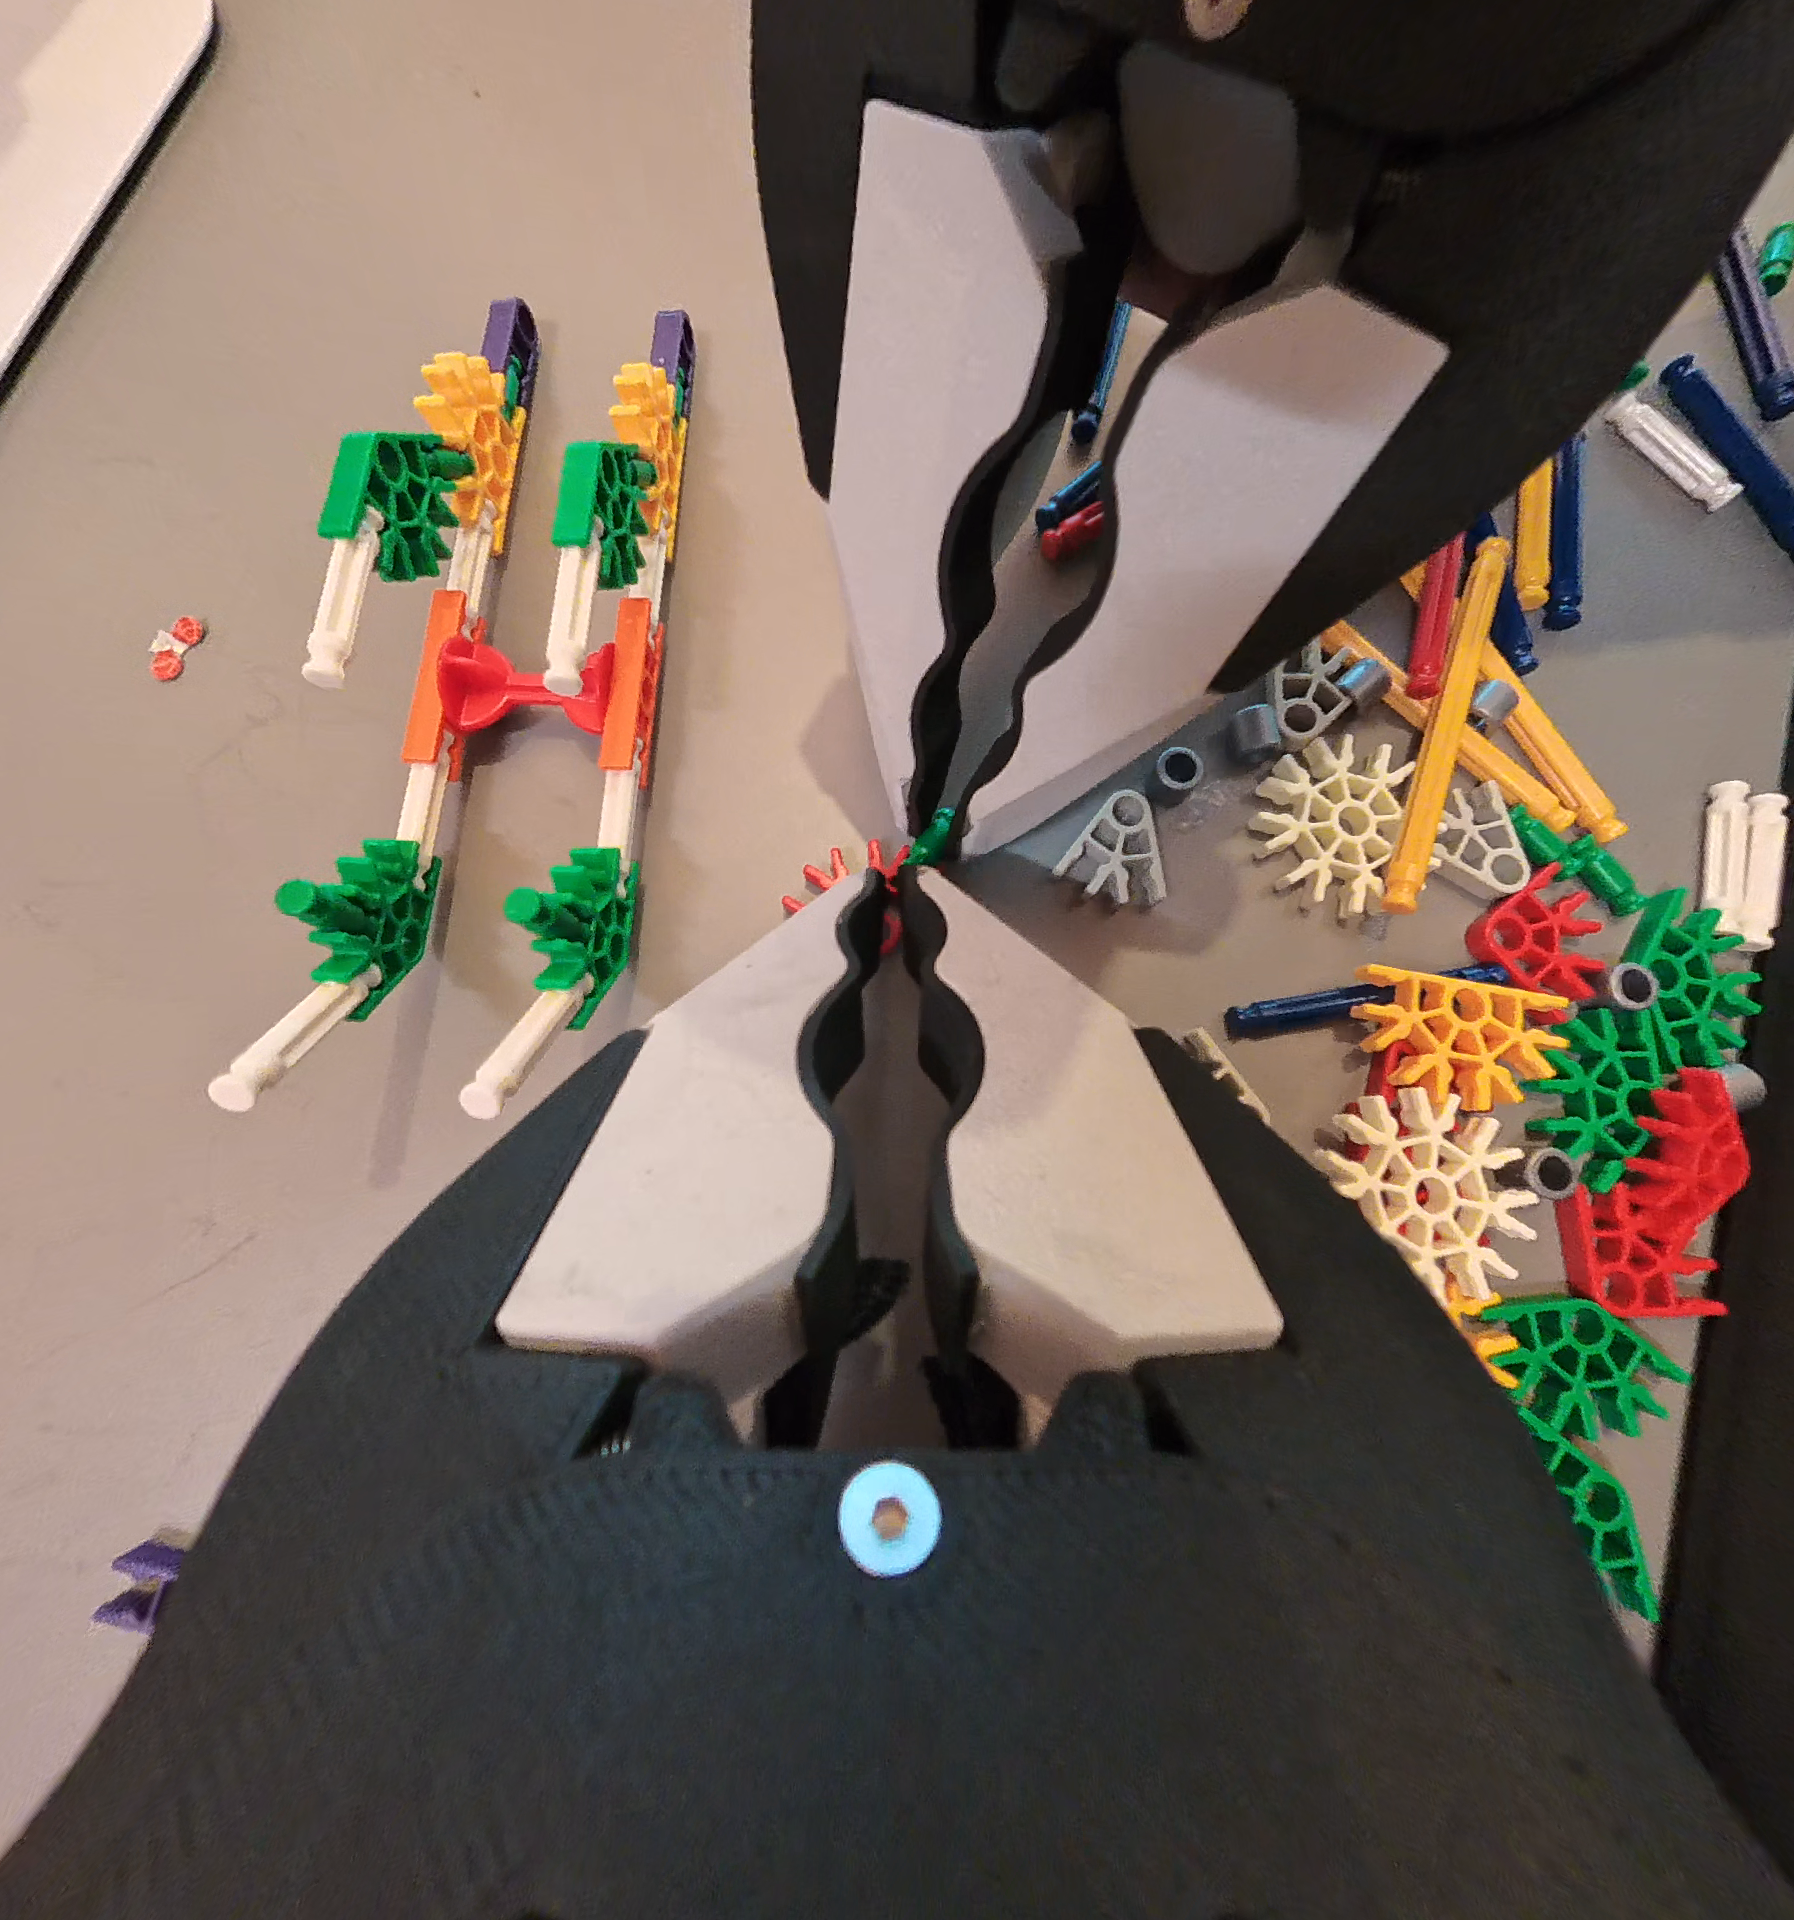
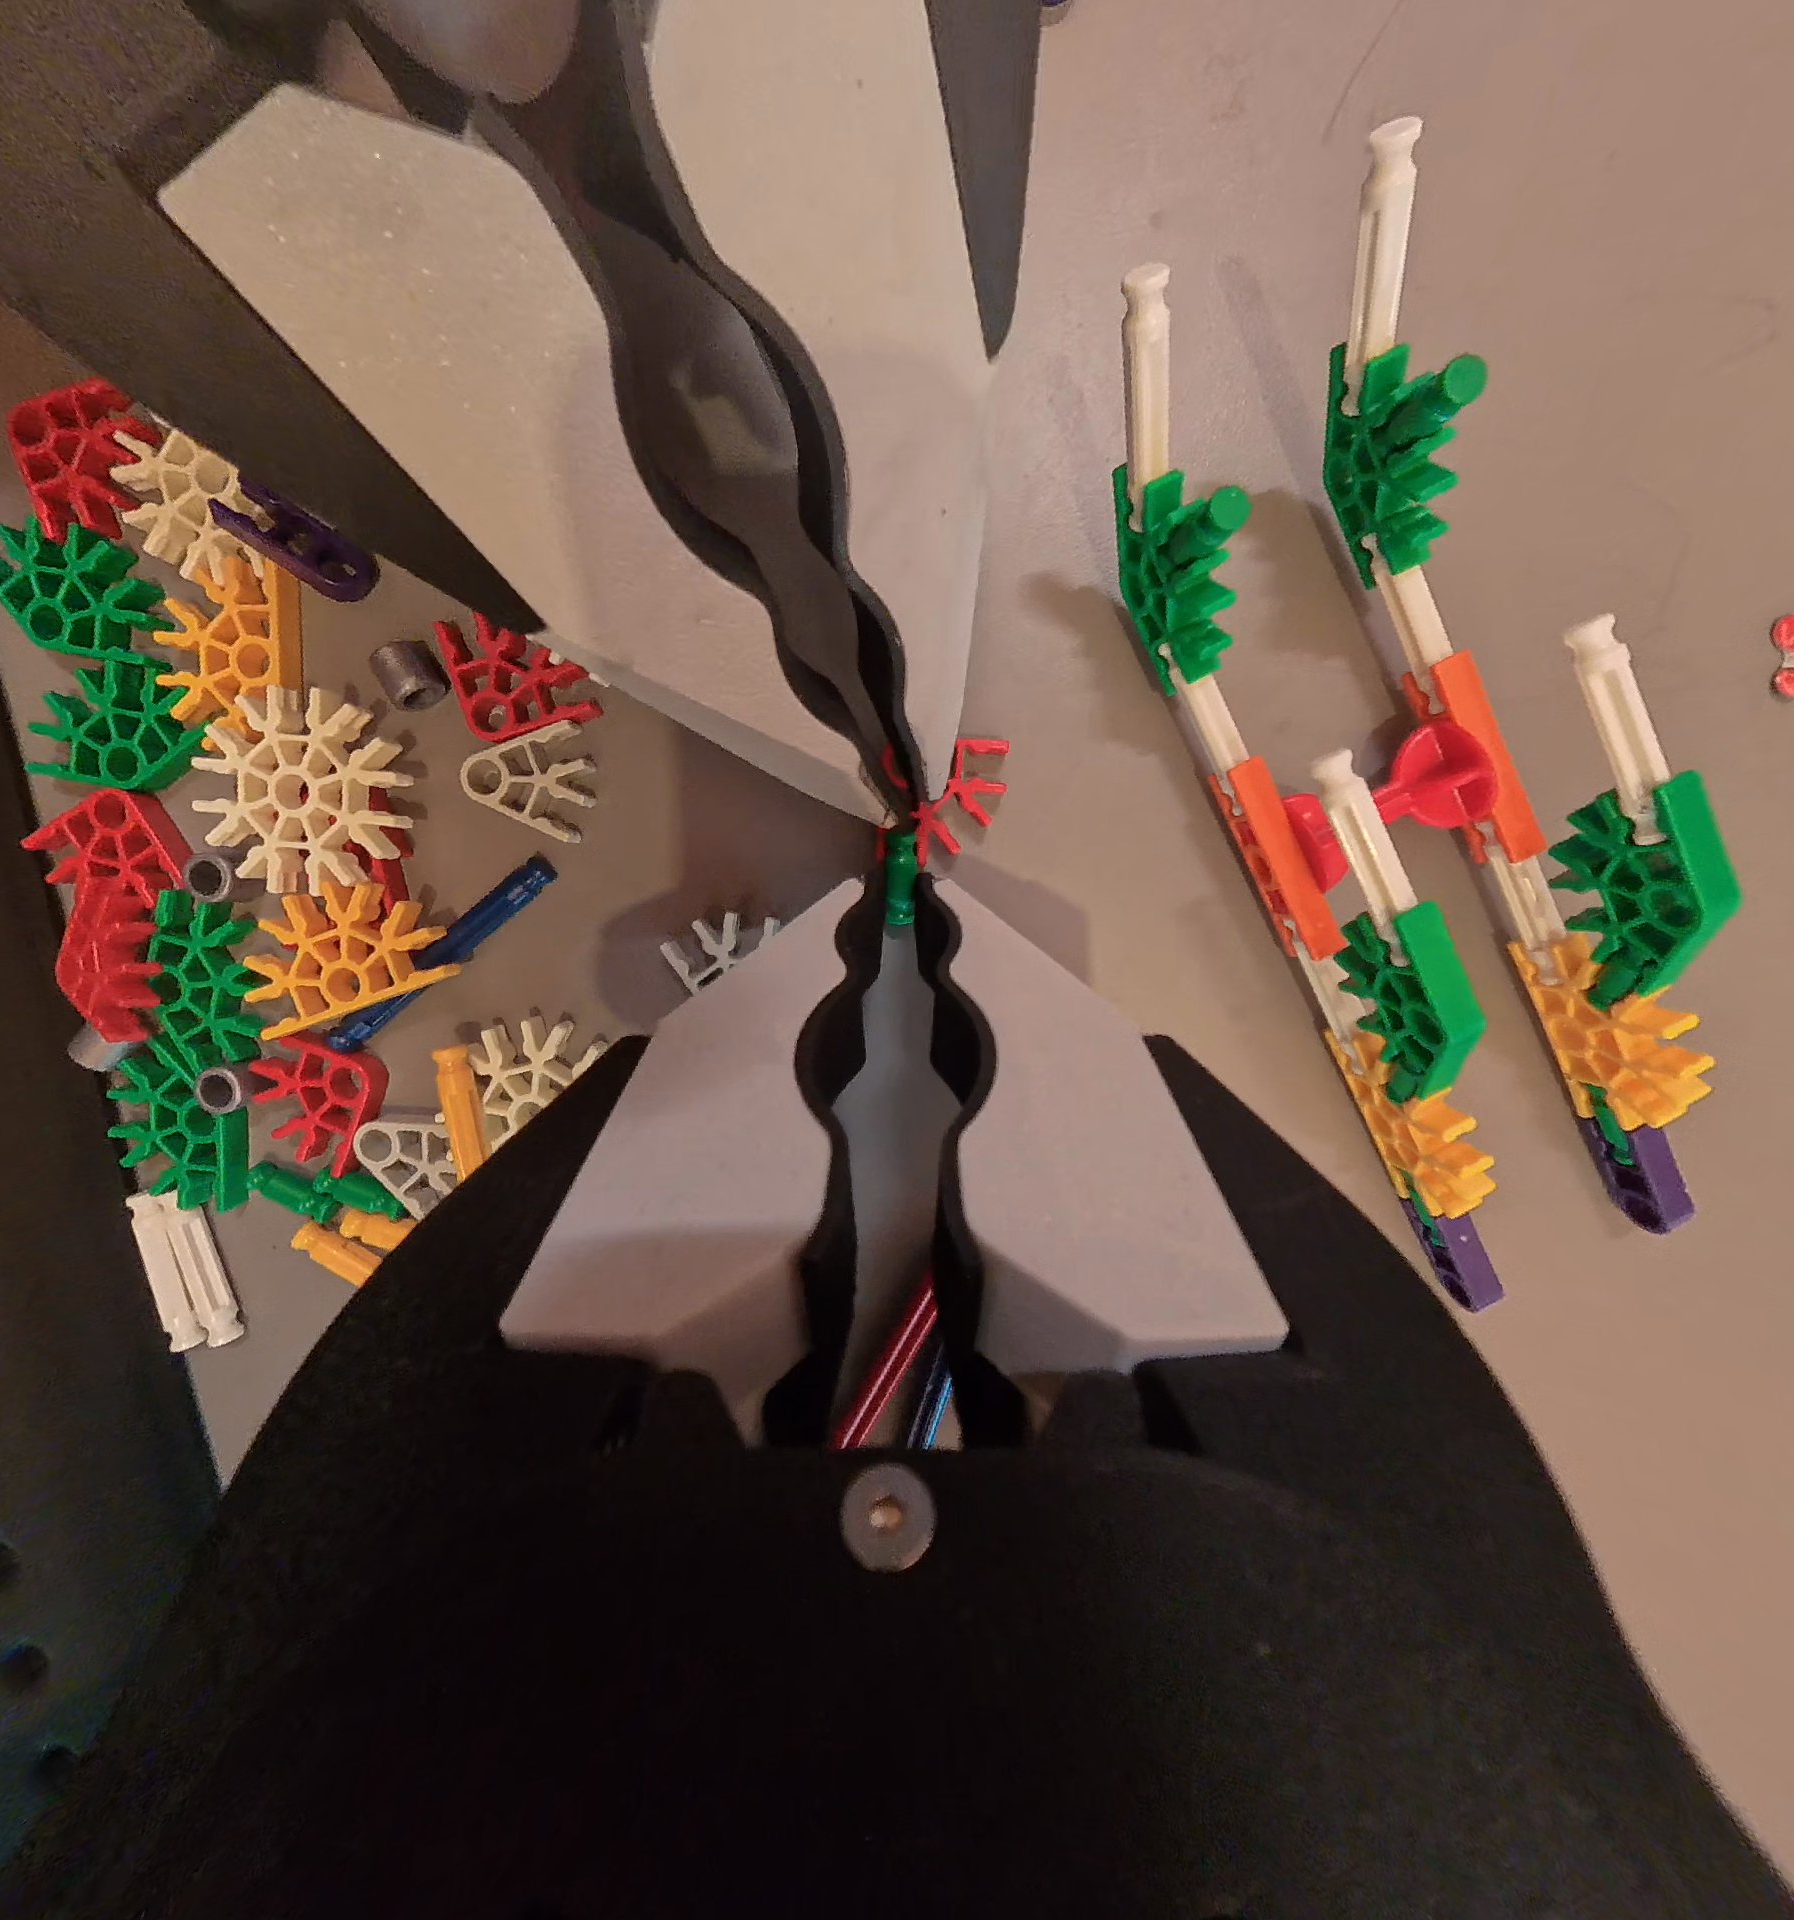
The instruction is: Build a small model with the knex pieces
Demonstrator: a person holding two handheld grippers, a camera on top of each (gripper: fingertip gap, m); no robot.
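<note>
My two grippers meet tip to tip above the grey table. My left gripper is shut on a small red spoked connector. The connector also shows in the right wrist view, held by the left gripper, which comes in from the upper left. My right gripper is shut on a short green rod. The rod's free end touches the red connector. In the left wrist view the right gripper comes in from above with the green rod.
A built piece of two parallel white-rod rails with green, yellow, orange and purple connectors, joined by a red spool, lies beside the grippers. A pile of loose connectors and rods lies on the other side. A small red-and-white bit lies apart. Only a small space, under 4 cm, lies between the two pairs of fingers. The small red-and-white bit is about equally far from each gripper, around 15 centimetres. My right wrist view looks at it from another angle.
</note>
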